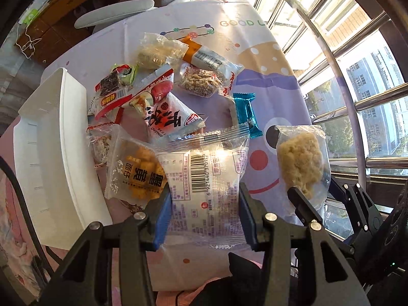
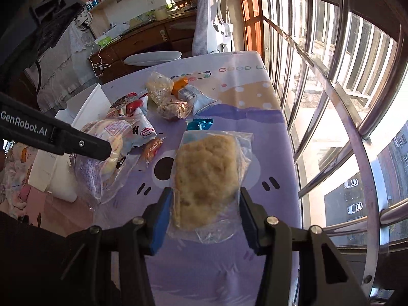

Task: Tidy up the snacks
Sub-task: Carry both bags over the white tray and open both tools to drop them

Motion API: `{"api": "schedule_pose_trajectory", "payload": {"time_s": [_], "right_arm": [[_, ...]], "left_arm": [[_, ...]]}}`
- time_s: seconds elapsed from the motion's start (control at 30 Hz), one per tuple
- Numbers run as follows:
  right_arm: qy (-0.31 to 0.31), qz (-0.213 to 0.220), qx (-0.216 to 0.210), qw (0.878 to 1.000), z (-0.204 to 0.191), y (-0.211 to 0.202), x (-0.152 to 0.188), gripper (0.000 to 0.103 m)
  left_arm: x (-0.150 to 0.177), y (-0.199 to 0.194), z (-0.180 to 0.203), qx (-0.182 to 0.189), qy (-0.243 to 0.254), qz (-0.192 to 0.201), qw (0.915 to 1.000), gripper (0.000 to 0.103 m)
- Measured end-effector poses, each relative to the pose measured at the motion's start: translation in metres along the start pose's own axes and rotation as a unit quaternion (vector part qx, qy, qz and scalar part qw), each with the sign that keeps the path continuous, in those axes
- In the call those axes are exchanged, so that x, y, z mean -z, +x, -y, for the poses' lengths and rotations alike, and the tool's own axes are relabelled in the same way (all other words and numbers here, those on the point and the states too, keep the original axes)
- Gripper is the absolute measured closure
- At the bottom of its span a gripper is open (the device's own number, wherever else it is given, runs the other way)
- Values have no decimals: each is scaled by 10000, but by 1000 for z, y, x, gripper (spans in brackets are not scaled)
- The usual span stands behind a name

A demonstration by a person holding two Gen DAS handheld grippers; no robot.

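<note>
My left gripper (image 1: 204,216) is shut on a clear bun packet with a barcode (image 1: 204,178), held above the table's near edge. My right gripper (image 2: 204,216) is shut on a clear packet with a beige crumbly cake (image 2: 206,178); that packet also shows at the right of the left wrist view (image 1: 303,160). A pile of snack packets (image 1: 158,94) lies on the purple tablecloth (image 1: 267,86). A white bin (image 1: 51,153) stands left of the pile. The left gripper's arm (image 2: 63,137) shows in the right wrist view.
A teal wrapper (image 1: 246,112) lies right of the pile. A window with metal bars (image 2: 344,102) runs along the table's right side. A white office chair (image 2: 211,20) and a wooden desk (image 2: 142,38) stand beyond the far edge.
</note>
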State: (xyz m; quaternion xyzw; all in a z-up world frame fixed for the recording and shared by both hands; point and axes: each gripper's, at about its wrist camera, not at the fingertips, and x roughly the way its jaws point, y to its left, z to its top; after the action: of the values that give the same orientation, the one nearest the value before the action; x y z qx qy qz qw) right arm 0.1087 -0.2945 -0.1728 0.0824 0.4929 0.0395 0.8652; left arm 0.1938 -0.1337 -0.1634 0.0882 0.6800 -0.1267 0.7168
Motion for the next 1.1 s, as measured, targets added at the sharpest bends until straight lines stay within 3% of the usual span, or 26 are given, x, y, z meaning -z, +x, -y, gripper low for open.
{"api": "schedule_pose_trajectory", "payload": {"time_s": [0.3,0.7,1.1], "right_arm": [[-167,305,-69,9994,-52,-25,-4,52],[72,697,101,9975,-147,-49,6,52],[52,1063,89,9943,-249,-51,11,52]], "left_arm": [[23,-43,-27,342,-90,652,9972,57],[75,-88,-120,692,166,1450,9869,56],[114,-95,-229,450,199,1820,9821,56]]}}
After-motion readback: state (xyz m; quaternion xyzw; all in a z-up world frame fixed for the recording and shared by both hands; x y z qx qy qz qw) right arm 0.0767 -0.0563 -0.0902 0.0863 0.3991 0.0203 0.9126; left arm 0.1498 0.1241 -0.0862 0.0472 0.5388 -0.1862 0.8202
